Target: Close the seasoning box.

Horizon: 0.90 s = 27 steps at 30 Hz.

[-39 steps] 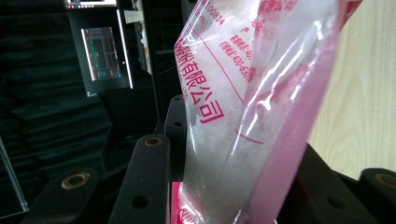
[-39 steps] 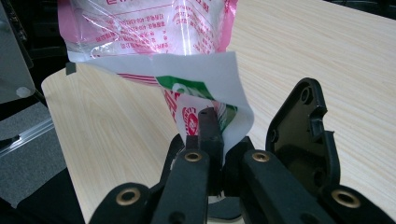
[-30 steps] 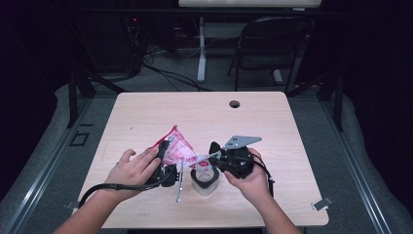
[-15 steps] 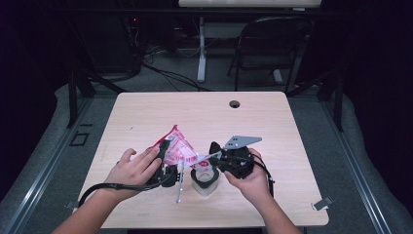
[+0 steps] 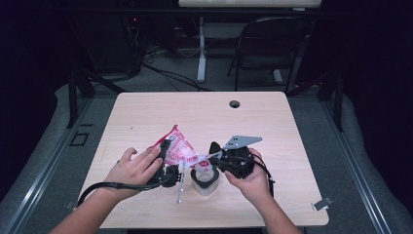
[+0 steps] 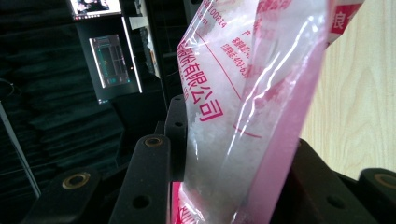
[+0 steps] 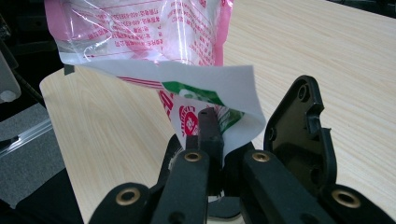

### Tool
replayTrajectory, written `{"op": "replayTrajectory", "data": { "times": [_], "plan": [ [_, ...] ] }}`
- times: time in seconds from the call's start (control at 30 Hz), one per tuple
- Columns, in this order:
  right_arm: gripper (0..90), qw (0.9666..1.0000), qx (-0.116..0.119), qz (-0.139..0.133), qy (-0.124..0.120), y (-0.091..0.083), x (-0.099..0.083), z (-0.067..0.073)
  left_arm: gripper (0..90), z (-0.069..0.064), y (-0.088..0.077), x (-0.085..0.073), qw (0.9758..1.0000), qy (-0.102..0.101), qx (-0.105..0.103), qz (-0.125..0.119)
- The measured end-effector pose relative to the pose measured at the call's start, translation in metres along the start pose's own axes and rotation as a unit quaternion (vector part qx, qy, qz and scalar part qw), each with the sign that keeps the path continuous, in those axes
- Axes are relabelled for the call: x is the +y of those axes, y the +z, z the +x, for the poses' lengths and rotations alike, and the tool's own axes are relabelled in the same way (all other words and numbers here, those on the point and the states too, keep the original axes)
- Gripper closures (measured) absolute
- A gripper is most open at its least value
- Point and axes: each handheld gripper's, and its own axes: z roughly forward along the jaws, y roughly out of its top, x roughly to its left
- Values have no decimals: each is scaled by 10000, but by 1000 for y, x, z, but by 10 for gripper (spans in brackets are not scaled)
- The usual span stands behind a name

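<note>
Your left tool (image 5: 165, 158) clamps the body of the pink bag (image 5: 181, 150), full of white grains, and holds it tilted above the counter (image 5: 272, 122). Your right tool (image 5: 213, 155) is pinched shut on the bag's torn corner flap (image 7: 219, 93). You appear to be opening the spout; next, tip it over the clear cup (image 5: 204, 181) below, whose contents I cannot tell.

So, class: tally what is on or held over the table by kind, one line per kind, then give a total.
Pink and clear bag of white grains: 1
Hand-held grippers, left gripper and right gripper: 2
Small clear container with a black rim: 1
Total: 4
</note>
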Motion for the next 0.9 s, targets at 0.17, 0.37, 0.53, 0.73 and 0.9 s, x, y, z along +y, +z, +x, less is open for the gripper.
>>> {"op": "replayTrajectory", "data": {
  "times": [0.17, 0.37, 0.53, 0.73, 0.9],
  "plan": [
    [900, 10000, 7, -24, 16, 0, 0, 0, 691, 2, -1, 0, 10000, 14, 22, 5],
    [900, 10000, -6, -13, 1, 0, 0, 0, 692, 2, -1, 1, 10000, 77, 46, 11],
    [900, 10000, -3, -12, 11, 1, 0, 1, 695, 3, -2, 1, 9999, 114, 34, 21],
    [900, 10000, 6, -22, 9, 1, 0, 1, 699, 3, -3, 1, 9998, 164, 35, 47],
    [900, 10000, 3, -39, 15, 2, 0, 1, 704, 3, -3, 1, 9998, 180, 79, 33]
  ]
}}
